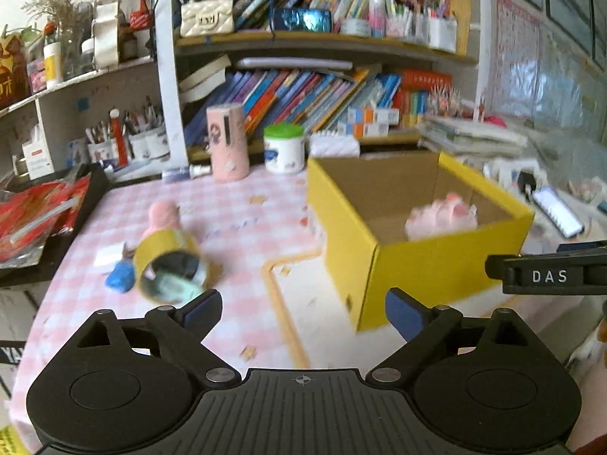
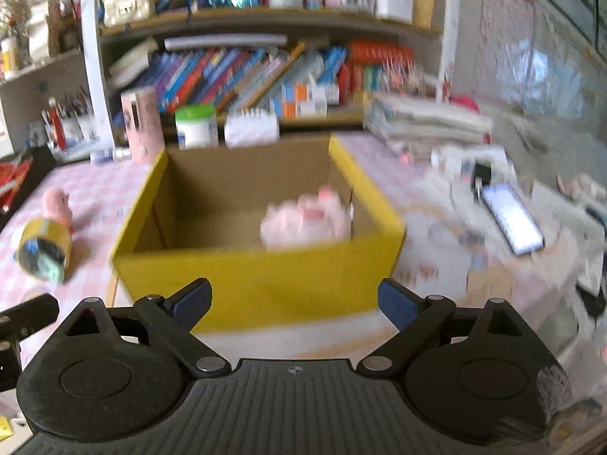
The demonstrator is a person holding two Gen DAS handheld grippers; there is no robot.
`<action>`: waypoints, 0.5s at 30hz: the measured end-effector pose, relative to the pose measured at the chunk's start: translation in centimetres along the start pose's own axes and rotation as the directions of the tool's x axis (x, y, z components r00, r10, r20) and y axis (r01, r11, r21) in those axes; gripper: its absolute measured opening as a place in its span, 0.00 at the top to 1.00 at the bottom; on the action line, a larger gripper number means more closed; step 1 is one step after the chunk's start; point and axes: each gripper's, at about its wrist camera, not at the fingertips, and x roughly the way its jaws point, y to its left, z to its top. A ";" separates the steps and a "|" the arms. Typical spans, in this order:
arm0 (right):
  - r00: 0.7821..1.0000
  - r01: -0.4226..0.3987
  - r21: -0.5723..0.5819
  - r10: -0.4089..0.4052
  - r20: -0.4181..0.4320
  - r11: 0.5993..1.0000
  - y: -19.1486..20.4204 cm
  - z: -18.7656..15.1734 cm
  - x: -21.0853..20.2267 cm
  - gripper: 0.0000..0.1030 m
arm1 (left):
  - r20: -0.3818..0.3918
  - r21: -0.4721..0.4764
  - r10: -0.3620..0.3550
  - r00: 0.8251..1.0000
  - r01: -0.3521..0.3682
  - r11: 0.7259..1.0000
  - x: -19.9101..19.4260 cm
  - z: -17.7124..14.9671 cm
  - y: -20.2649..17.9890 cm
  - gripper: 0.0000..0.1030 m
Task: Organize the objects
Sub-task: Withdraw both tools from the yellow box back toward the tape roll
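Note:
A yellow cardboard box stands open on the pink checked tablecloth; it also shows in the right wrist view. A pink plush toy lies inside it, also in the right wrist view. A yellow tape roll lies on its side left of the box, with a small pink plush behind it and a blue object beside it. My left gripper is open and empty, near the roll. My right gripper is open and empty, in front of the box.
A pink tube and a green-lidded jar stand at the back by bookshelves. A black tray with red packets lies left. A phone and stacked papers are right of the box.

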 end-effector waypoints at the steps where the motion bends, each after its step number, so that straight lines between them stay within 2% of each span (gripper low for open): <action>1: 1.000 0.003 0.009 -0.003 -0.023 1.000 0.4 -0.6 0.0 0.08 | -0.012 0.009 0.004 1.000 -0.004 1.000 -0.2 -0.4 0.2 0.08; 5: 0.996 0.003 0.018 -0.001 -0.093 1.000 2.1 -2.9 -0.4 0.08 | -0.047 0.031 0.001 0.999 0.000 1.000 -1.1 -1.9 1.3 0.08; 15: 0.986 -0.062 -0.017 0.058 -0.153 0.998 7.0 -6.5 -2.1 0.08 | -0.135 0.033 0.014 0.991 -0.009 0.999 -3.0 -5.2 4.7 0.08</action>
